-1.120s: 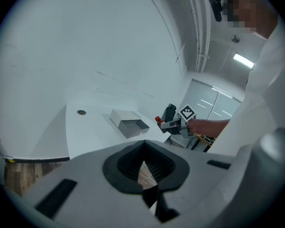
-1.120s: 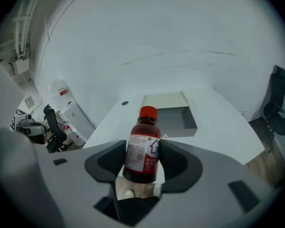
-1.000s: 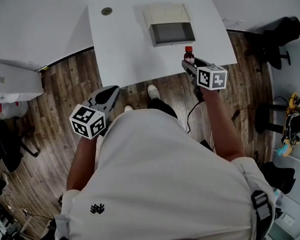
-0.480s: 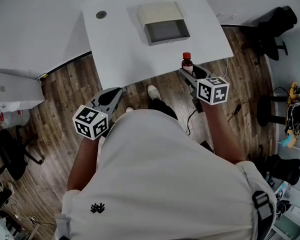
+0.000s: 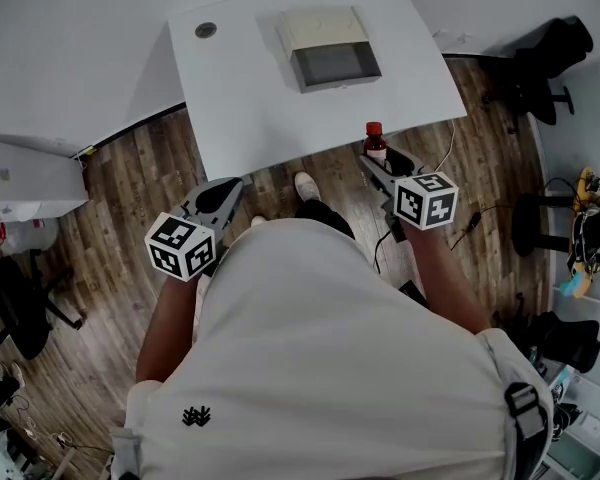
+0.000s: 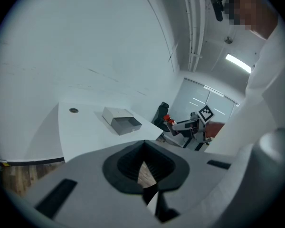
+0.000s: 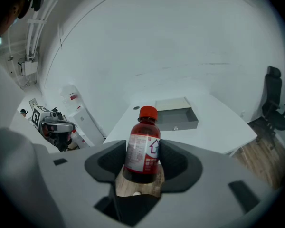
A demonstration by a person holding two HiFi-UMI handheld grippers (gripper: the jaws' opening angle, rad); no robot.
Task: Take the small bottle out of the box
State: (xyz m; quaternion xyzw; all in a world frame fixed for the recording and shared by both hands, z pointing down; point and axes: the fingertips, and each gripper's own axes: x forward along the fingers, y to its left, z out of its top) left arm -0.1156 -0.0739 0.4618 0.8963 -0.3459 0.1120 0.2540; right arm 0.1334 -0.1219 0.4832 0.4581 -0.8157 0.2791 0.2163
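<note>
Your R gripper (image 5: pixel 380 160) is clamped on the small dark bottle w/ red cap (image 5: pixel 376 138), just off the white tabletop's (image 5: pixel 250 88) near edge, over wood-plank floor (image 5: pixel 110 198). Open beige box (image 5: pixel 330 48) sits mid-table. L gripper (image 5: pixel 223 193): fingers together, empty.

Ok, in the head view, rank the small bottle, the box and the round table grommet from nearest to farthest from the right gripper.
1. small bottle: clamped in the jaws of the right gripper.
2. box: open on the table, ahead.
3. grommet: at the table's far left corner.
</note>
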